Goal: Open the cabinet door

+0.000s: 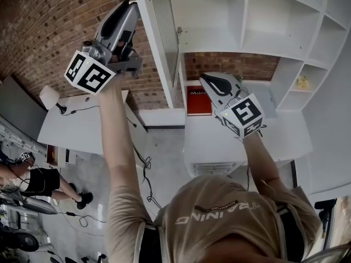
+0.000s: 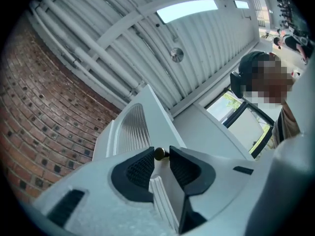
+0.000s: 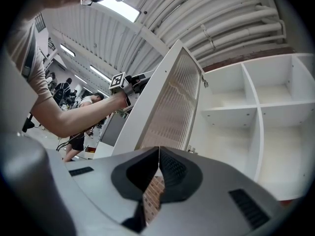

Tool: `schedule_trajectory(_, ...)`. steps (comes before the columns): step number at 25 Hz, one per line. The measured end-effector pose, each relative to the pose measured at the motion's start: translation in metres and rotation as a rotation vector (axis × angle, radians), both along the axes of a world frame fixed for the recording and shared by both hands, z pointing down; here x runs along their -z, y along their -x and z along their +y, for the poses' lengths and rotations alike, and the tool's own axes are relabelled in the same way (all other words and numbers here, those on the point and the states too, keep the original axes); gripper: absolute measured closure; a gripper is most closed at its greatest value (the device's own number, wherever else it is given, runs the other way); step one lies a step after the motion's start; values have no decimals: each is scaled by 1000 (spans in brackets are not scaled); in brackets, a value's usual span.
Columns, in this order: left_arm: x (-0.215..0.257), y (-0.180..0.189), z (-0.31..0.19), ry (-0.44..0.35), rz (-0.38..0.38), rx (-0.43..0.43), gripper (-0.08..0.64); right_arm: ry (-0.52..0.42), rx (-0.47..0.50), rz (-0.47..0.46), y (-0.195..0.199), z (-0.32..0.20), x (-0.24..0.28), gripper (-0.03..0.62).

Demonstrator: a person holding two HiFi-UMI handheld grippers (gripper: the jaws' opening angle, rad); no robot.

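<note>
At the white cabinet (image 1: 274, 26), the cabinet door (image 1: 163, 43) stands swung well out from the open shelves and shows nearly edge-on in the head view. The left gripper (image 1: 131, 4) is clenched on the door's small knob (image 2: 159, 153), which sits directly between its jaws. The right gripper (image 1: 206, 80) hangs lower with its jaws pressed together on nothing, so any further outward swing appears to rest with the left.
</note>
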State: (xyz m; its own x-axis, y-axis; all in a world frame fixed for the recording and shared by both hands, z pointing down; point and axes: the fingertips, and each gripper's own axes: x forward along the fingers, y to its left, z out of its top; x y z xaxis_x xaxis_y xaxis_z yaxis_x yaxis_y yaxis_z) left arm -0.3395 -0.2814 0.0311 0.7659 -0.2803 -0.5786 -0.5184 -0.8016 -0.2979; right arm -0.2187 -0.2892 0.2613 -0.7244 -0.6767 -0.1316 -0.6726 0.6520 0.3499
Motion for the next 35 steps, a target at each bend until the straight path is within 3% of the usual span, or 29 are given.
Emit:
schedule_trajectory(10, -21, 10, 16, 8, 40, 140, 548, 29, -13, -26, -14, -1, -8, 580)
schedule_trajectory(21, -42, -42, 58, 10, 25, 288, 551, 57, -10, -59, -81, 27, -19, 580)
schedule_trajectory(28, -93, -100, 58, 139, -65, 471, 551, 127, -29, -84, -148, 47, -46, 580)
schedule_trajectory(35, -174, -129, 57, 331, -78, 527, 551, 205, -27, -94, -191, 64, -89, 580)
